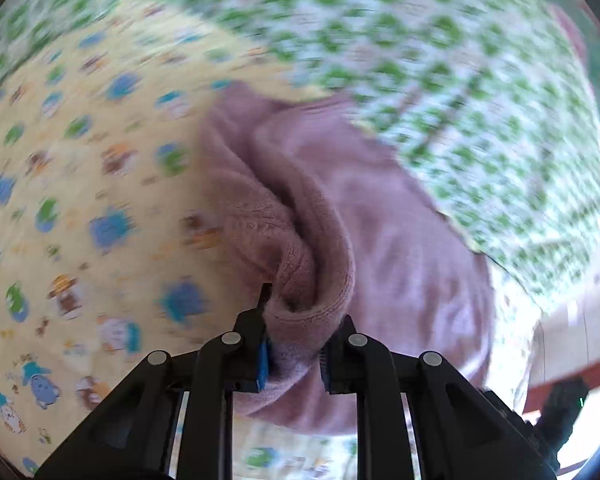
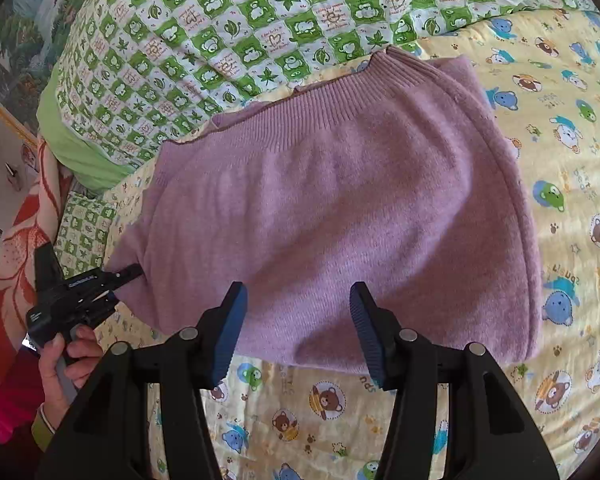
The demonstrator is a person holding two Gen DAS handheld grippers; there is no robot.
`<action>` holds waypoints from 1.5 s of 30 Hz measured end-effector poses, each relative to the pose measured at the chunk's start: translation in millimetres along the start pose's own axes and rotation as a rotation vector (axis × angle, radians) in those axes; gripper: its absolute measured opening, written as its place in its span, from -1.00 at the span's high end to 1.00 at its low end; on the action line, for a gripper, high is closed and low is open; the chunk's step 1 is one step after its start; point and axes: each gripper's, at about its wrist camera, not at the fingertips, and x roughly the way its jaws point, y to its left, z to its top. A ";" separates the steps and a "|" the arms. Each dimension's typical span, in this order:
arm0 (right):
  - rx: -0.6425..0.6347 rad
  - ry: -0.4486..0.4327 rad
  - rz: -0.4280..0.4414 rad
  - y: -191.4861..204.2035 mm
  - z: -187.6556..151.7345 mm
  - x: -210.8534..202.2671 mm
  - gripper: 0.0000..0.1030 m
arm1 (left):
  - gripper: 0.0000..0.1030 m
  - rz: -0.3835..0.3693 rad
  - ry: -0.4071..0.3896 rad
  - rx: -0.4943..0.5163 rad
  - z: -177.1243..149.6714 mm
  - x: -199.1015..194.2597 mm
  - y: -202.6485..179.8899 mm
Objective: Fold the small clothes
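Bed surface covered by a yellow sheet (image 2: 560,128) printed with cartoon bears, filling the right-wrist view from 2 o'clock round to 7 o'clock. Directly on it, at centre, lies a mauve knitted sweater (image 2: 340,208), folded flat, its ribbed band toward 12 o'clock. A green-and-white checked quilt (image 2: 260,20) lies from 10 to 1 o'clock, its edge just beside the sweater's ribbed band. Left-wrist view: blurred; sheet (image 1: 80,200) at 9 o'clock, quilt (image 1: 460,80) at 1 o'clock.

The right gripper (image 2: 298,330), fingers apart, hovers over a folded purple sweater (image 2: 340,208) on the yellow sheet (image 2: 560,92).
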 end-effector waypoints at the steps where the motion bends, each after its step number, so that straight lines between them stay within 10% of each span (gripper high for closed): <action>1: 0.001 0.000 0.003 -0.5 2.2 0.5 -0.06 | 0.66 -0.025 0.000 0.026 -1.3 -1.5 -10.4; 9: 0.012 0.011 0.095 -8.3 55.4 15.6 -0.06 | 0.67 -0.089 0.098 0.228 -38.2 38.2 -86.4; 19: -0.072 0.224 0.406 61.2 113.4 121.0 -0.45 | 0.67 -0.075 0.126 0.219 -39.4 57.0 -83.6; 27: -0.141 0.321 0.469 115.3 138.2 189.8 -0.44 | 0.67 -0.067 0.123 0.238 -40.9 54.1 -84.1; 29: -0.120 0.320 0.481 120.2 146.5 199.4 -0.21 | 0.68 -0.060 0.126 0.246 -42.4 53.1 -84.2; 31: -0.089 0.331 0.477 120.6 153.0 204.9 0.66 | 0.68 -0.062 0.125 0.250 -42.6 51.4 -85.9; 45: -0.036 0.041 0.377 17.4 172.6 49.8 0.71 | 0.67 -0.261 0.212 0.456 -88.2 54.6 -194.0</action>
